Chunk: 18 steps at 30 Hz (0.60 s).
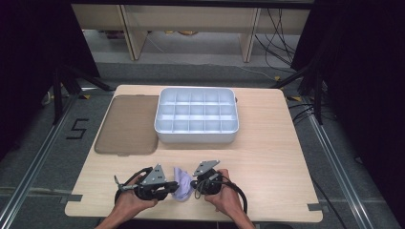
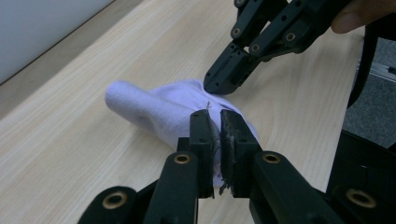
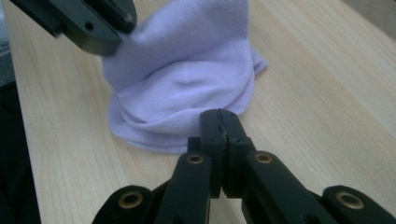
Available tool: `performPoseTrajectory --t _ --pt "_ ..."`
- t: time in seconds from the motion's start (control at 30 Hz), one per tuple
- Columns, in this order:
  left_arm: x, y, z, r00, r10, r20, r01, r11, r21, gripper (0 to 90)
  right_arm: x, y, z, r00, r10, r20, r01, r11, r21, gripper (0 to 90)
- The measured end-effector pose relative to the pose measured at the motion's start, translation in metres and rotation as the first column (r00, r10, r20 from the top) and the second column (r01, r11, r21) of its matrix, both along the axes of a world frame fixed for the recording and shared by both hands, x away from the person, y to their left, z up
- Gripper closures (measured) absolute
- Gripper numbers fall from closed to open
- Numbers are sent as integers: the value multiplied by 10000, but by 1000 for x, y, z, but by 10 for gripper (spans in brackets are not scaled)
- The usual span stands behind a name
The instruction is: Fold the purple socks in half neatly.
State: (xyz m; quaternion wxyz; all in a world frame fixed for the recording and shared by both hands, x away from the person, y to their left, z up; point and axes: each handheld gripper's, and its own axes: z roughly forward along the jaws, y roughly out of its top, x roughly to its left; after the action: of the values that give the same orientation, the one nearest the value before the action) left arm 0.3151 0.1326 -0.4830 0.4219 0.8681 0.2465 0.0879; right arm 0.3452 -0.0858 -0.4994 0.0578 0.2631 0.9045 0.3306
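Observation:
A pale lilac sock (image 1: 181, 183) lies crumpled near the table's front edge, between my two grippers. In the left gripper view my left gripper (image 2: 219, 117) is shut on a fold of the sock (image 2: 159, 105), with fabric showing between its pads. My right gripper (image 2: 215, 85) comes in from the top right and its tip touches the sock's upper edge. In the right gripper view my right gripper (image 3: 219, 115) has its jaws pressed together at the hem of the sock (image 3: 187, 79); I cannot tell whether any fabric is caught. The left gripper (image 3: 105, 30) holds the sock's raised part.
A white tray (image 1: 196, 137) with several small compartments stands at the middle back of the wooden table. A flat brown translucent lid (image 1: 126, 125) lies to its left. Bare wood spreads to the right of my hands, and the table's front edge is close.

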Motion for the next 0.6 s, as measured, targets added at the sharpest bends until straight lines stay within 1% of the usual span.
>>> performPoseTrajectory --t 0.03,0.07,0.1,0.13,0.17,0.2,0.23,0.27,0.3,0.33,0.37,0.4,0.43,0.47,0.5,0.53,0.57,0.6 --pt "1 -2 0 10000 -89 37 88 9999 120 832 2 0 0 9998 150 114 -150 9999 -13 899" --pt "0 -5 -1 9999 -133 -49 134 9999 78 832 2 0 0 9998 143 141 -143 9999 -31 899" --pt "0 -8 -2 9995 -317 26 317 9993 222 832 2 0 -1 9998 149 119 -148 9999 -33 899" --pt "0 -12 -4 9989 -452 81 450 9987 238 832 1 0 -1 9999 172 -16 -172 9998 -24 899" --pt "0 -15 -6 9981 -615 103 610 9973 401 832 2 0 -1 10000 88 34 -88 10000 -38 899" --pt "-1 -17 -7 9976 -687 113 681 9964 496 832 2 0 -3 10000 11 30 -11 10000 77 899" --pt "-1 -18 -9 9967 -811 102 803 9946 656 832 2 0 -2 10000 -6 -31 6 9999 100 899" --pt "-2 -20 -11 9970 -764 77 760 9959 489 832 2 -1 -1 10000 19 -29 -19 10000 -15 898" --pt "-2 -20 -12 9960 -892 95 882 9932 763 831 2 -1 -1 10000 6 -57 -5 10000 90 895" --pt "-2 -22 -15 9963 -859 38 854 9943 639 830 3 -2 -1 9998 152 142 -153 9999 61 895" --pt "-2 -22 -15 9954 -943 182 928 9932 701 830 2 -3 2 10000 -18 30 18 9999 162 895" --pt "-3 -23 -15 9955 -947 -19 946 9929 720 830 2 -3 2 9999 -130 111 127 9996 272 895" --pt "-3 -24 -16 9946 -1032 144 1017 9918 777 829 0 -3 5 9996 -296 23 295 9989 353 895" --pt "-4 -24 -16 9951 -992 28 986 9919 805 829 3 -4 8 9996 -152 221 140 9985 528 895" --pt "-5 -25 -18 9958 -914 1 912 9941 592 829 4 -5 13 9993 -217 318 191 9967 786 895" --pt "-5 -25 -19 9958 -910 -10 909 9942 574 829 5 -5 17 9983 -275 508 219 9939 1081 895" --pt "-4 -25 -19 9955 -940 -76 942 9942 518 829 6 -4 24 9985 -172 522 112 9935 1132 896" --pt "-4 -24 -19 9952 -975 -101 979 9936 558 828 6 -1 29 9983 -183 555 111 9917 1279 896"
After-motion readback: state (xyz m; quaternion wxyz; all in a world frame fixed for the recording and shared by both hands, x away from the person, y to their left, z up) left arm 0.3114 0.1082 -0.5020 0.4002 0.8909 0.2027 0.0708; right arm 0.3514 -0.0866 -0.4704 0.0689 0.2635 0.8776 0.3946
